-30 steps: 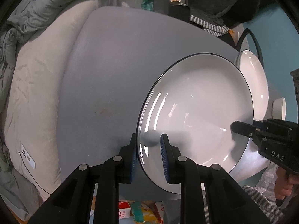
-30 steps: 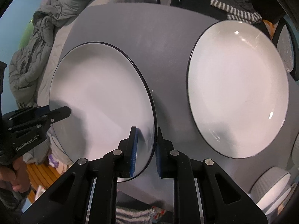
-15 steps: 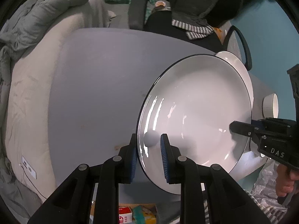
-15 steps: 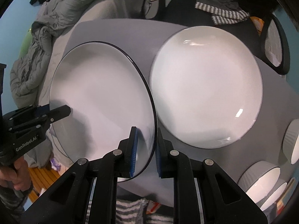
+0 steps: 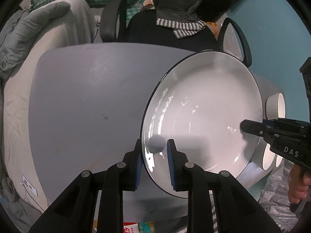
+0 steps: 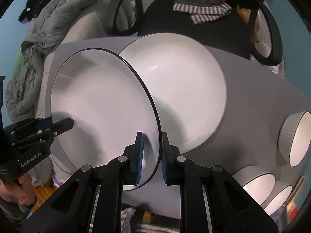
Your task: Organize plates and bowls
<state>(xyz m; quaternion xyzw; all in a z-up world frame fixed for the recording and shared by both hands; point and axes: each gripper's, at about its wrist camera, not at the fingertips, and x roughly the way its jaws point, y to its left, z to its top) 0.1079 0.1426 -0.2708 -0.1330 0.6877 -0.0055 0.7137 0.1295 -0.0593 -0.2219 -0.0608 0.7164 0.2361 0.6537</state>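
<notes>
Up front in the left wrist view, the left gripper (image 5: pixel 153 151) is clamped on the near-left rim of the held plate (image 5: pixel 202 120), a white plate with a dark edge, 1 blue pad on either face. The plate is tilted above the right part of the grey table (image 5: pixel 87 106). The right gripper (image 5: pixel 252 129) comes in from the right and meets the plate's opposite rim. Behind that rim, by the table's right edge, stands 1 ribbed bowl (image 5: pixel 275 105), and 2 more bowl rims (image 5: pixel 269 156) show lower down, partly hidden by the plate and the right gripper. A black chair (image 5: pixel 171 31) draped with a striped cloth (image 5: pixel 180 26) stands past the far edge; grey bedding (image 5: pixel 23 35) lies at the left.

Next, the right wrist view: the right gripper (image 6: pixel 151 155) pinches the held plate (image 6: pixel 101 104) at its near rim, and the left gripper (image 6: pixel 64 124) grips the rim at the far left. The held plate overlaps the left side of a second plate (image 6: pixel 184 93) lying flat on the table (image 6: pixel 262 89), hiding that part. 3 bowls (image 6: pixel 293 134) sit along the right edge.

Compared with 1 s ago, the held plate has travelled rightward: then a strip of bare table separated the 2 plates, now they overlap. The second plate, visible beyond the held one in the left wrist view then, is fully covered now. Both grips are unchanged.
</notes>
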